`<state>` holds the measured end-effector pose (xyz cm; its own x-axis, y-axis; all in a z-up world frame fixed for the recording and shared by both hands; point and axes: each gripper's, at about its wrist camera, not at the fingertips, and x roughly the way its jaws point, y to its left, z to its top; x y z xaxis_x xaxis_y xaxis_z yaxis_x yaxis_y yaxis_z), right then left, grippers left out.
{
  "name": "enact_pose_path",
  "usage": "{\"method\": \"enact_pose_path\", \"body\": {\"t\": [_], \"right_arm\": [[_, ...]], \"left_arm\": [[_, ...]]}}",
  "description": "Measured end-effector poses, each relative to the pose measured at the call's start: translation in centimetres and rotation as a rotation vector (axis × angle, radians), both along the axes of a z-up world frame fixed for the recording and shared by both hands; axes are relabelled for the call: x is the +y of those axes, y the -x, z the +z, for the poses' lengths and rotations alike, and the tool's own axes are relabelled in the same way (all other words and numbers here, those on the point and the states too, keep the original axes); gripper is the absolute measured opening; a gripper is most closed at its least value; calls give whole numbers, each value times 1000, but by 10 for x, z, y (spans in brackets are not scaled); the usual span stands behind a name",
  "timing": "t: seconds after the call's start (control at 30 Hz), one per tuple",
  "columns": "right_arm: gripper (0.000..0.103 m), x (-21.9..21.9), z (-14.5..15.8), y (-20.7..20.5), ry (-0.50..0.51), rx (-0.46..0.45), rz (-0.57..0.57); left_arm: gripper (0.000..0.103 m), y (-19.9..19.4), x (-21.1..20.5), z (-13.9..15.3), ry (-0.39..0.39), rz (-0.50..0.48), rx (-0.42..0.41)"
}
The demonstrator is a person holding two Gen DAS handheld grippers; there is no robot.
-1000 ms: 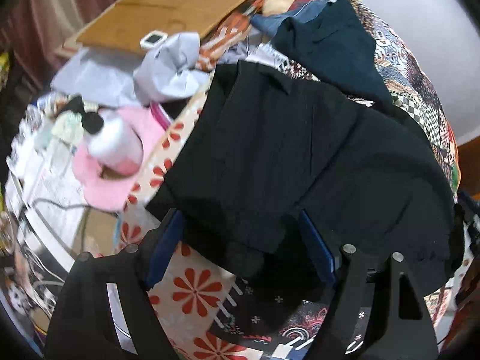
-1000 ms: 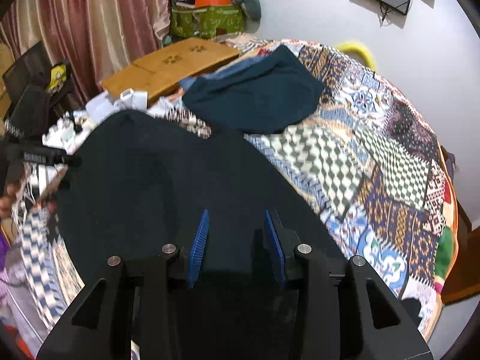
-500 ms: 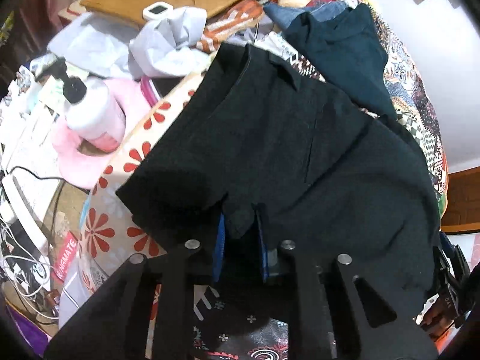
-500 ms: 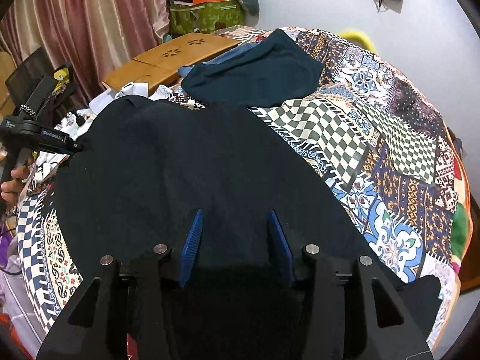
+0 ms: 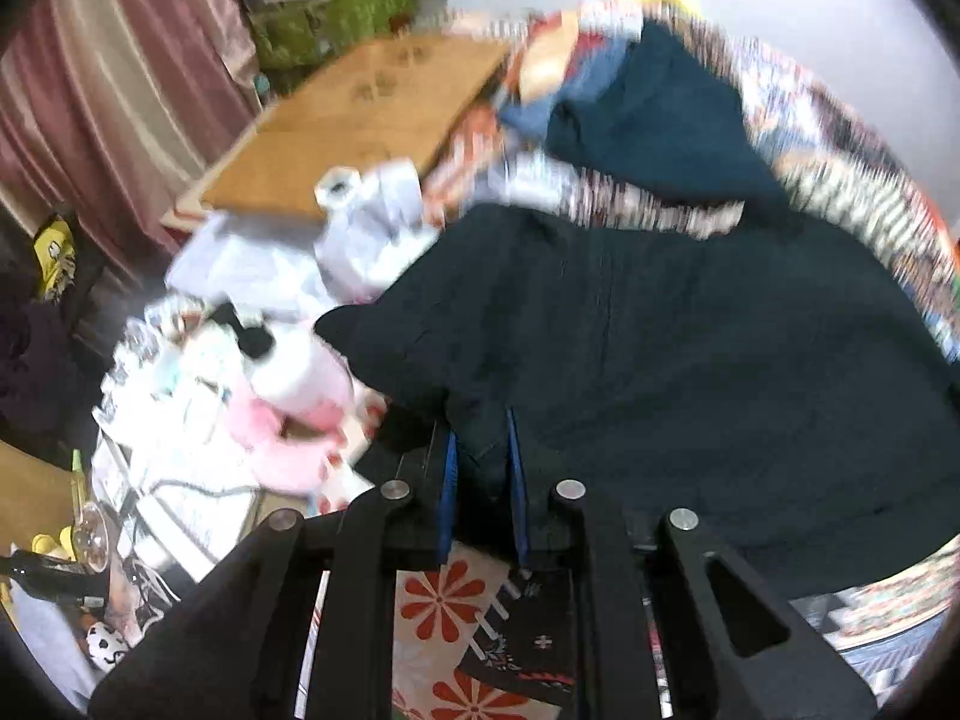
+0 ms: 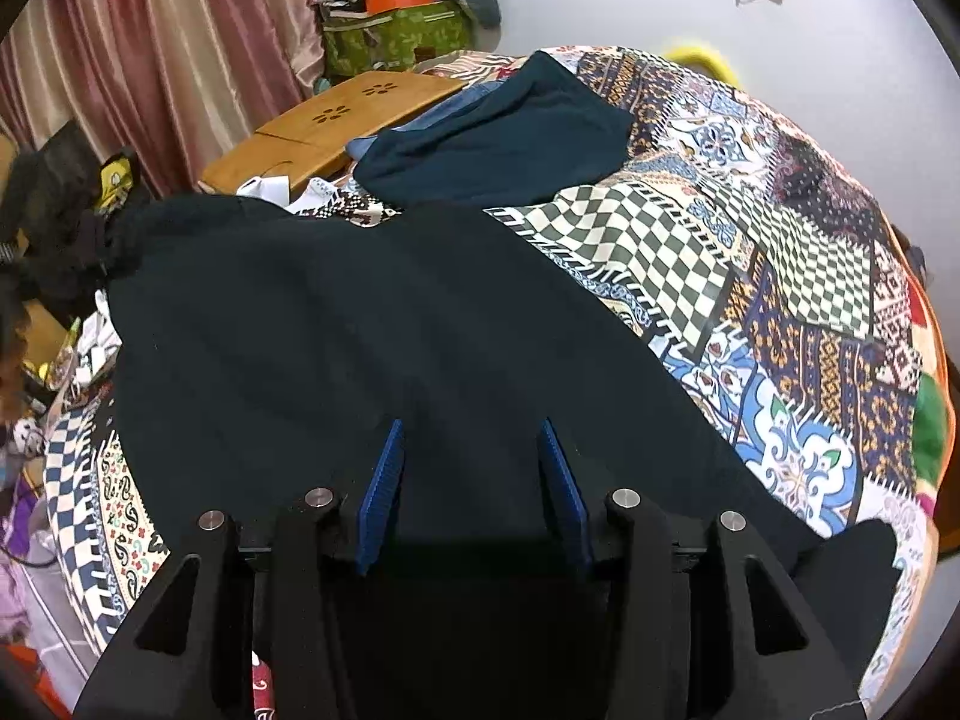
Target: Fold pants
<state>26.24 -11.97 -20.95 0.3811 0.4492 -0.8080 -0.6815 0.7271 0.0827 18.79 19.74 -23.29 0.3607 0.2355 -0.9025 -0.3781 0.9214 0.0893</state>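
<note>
The black pants [image 6: 372,324] lie spread across the patterned bedspread [image 6: 780,276] on the bed, covering most of the near half in both wrist views. In your right view they run from a bunched end at the far left, beside the bed's edge, down to the bottom of the frame.

Left tongs [image 5: 482,450]: nearly closed, the two blue pads [image 5: 447,480] clamped on a pinch of the pants' edge. The cloth rises in a small ridge between them. Below the pinch you can see bedspread with red flower print [image 5: 444,600]. This view is motion-blurred.

Right tongs [image 6: 471,450]: pads standing partly apart over the flat black cloth. The fabric fills the gap between the pads; whether they press on a fold of it or merely stand over it cannot be told.

Further out: a dark teal garment [image 6: 504,144] lies on the bedspread beyond the pants, apart from them, with a strip of checkered print between. Behind it, a wooden lap table [image 6: 336,126] with flower-shaped cutouts. At the left of your left view, a white pump bottle [image 5: 288,372] on something pink, beside crumpled white cloth [image 5: 372,240]. Pink striped curtains [image 6: 168,48] hang at the far left.
</note>
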Motion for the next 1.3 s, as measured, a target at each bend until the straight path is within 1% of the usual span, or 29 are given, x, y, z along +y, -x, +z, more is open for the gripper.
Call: {"method": "enact_pose_path", "body": {"t": [0.07,0.1,0.17,0.23,0.33,0.37,0.4,0.43,0.47,0.5,0.53,0.6,0.7,0.8,0.87,0.97,1.07,1.1,1.13,1.2,1.27,1.3], "right_arm": [[43,-5,2,-1,-14,11,-12],[44,-8,4,-2,-21,13,-22],[44,-15,9,-2,-37,12,-44],[44,-21,12,-3,-41,9,-65],[45,-35,6,-5,-35,31,-102],[45,-41,3,-4,-37,44,-113],[45,-48,-1,-3,-37,57,-126],[47,-54,-4,-1,-38,66,-136],[49,-64,-6,4,-46,69,-154],[53,-71,-6,6,-50,68,-170],[55,-79,-6,9,-49,68,-185],[55,-97,-5,16,-46,72,-220],[55,-126,1,23,-51,66,-291],[55,-158,10,32,-64,48,-378],[55,-179,15,35,-76,35,-439],[55,-213,17,44,-86,30,-532],[55,-233,11,49,-84,41,-591],[55,-240,7,50,-83,49,-612],[55,-245,3,51,-86,58,-629],[55,-252,-3,51,-103,80,-651],[55,-254,-9,49,-118,100,-658],[55,-252,-12,47,-110,95,-664]], "left_arm": [[17,-2,-1,-22,38,-12,57],[18,-2,-4,-30,31,-29,73],[18,3,-14,-27,-29,-65,77],[18,3,-17,-19,-58,-87,84],[27,4,-14,-6,-79,-94,83],[30,4,-13,1,-84,-93,75],[37,4,-12,9,-93,-92,59],[41,3,-14,19,-106,-97,33],[50,1,-16,26,-116,-105,13],[57,0,-20,36,-130,-121,-14],[59,-2,-26,43,-138,-140,-36],[67,-9,-39,53,-144,-176,-64],[76,-16,-67,64,-126,-251,-106],[77,-20,-103,59,-102,-354,-96],[78,-19,-122,52,-98,-405,-83],[79,-16,-145,38,-84,-450,-55],[81,-18,-149,31,-92,-447,-59],[82,-18,-146,30,-78,-438,-60],[82,-19,-144,30,-63,-433,-58],[84,-20,-136,29,-11,-413,-55],[84,-19,-128,28,43,-391,-54],[84,-18,-127,28,56,-382,-54]]}}
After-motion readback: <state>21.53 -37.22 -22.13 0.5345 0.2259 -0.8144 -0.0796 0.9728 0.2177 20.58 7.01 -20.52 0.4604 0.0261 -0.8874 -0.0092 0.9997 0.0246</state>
